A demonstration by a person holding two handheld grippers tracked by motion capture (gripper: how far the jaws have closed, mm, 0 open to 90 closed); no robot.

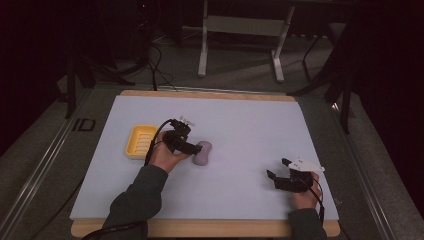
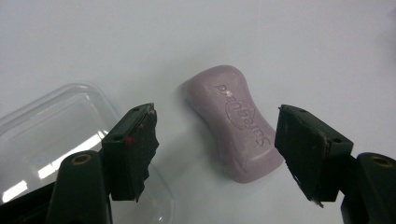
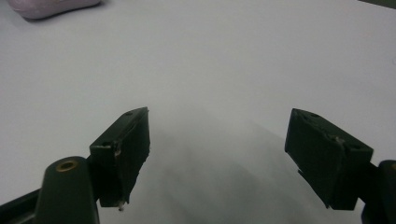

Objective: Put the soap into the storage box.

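Note:
A pale purple soap bar (image 1: 203, 153) with embossed lettering lies on the white mat just right of my left gripper (image 1: 193, 147). In the left gripper view the soap bar (image 2: 236, 123) lies between and just beyond the open jaws of the left gripper (image 2: 217, 114), apart from both pads. My right gripper (image 1: 277, 168) stands open near the front right of the mat with nothing in it. In the right gripper view the soap bar (image 3: 51, 7) shows at the top left corner, far from the right gripper (image 3: 217, 116).
A yellow ribbed soap dish (image 1: 141, 141) sits on the mat left of the left hand. A clear plastic lid or tub (image 2: 51, 135) lies beside the left jaw. The white mat (image 1: 240, 120) covers a wooden table (image 1: 210, 228). A metal stand (image 1: 240, 30) is on the floor behind.

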